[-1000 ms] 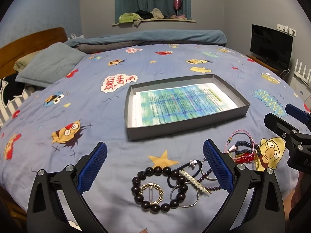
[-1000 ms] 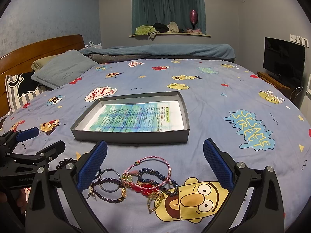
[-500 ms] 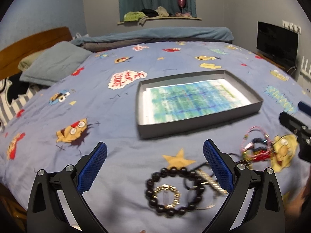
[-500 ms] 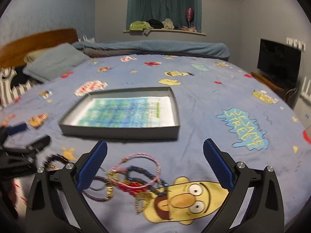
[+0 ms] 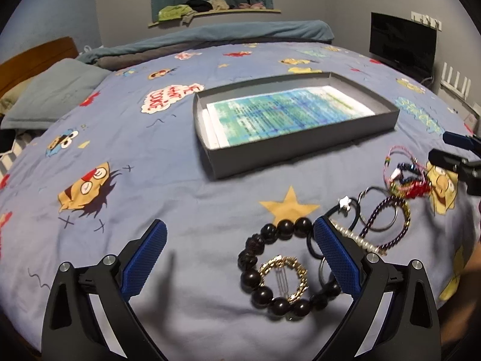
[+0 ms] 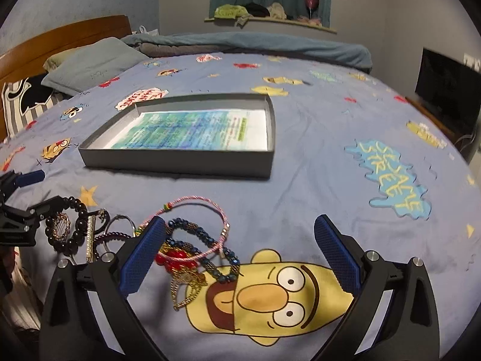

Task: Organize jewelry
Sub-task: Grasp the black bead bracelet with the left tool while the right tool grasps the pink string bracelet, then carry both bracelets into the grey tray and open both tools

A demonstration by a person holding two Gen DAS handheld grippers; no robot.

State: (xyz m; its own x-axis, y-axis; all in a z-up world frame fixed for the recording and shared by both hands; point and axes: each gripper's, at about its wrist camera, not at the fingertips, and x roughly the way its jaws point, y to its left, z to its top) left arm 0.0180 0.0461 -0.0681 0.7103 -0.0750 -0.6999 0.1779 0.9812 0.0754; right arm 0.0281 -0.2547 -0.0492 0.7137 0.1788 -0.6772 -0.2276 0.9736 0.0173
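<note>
Left wrist view: left gripper (image 5: 239,258), jaws apart, straddles the bead bracelet (image 5: 281,266) for pickup toward the tray (image 5: 300,147); right gripper (image 6: 239,258) likewise spread over bangles (image 6: 192,240).

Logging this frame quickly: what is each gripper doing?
Left gripper: open, empty, above the black beaded bracelet.
Right gripper: open, empty.

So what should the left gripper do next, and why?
Probably shift the left gripper a little right and lower it over the black bead bracelet. Both grippers are open and hold nothing, the tray holds only paper, and the bracelet sits off-centre, partly under the gripper's right finger.
</note>
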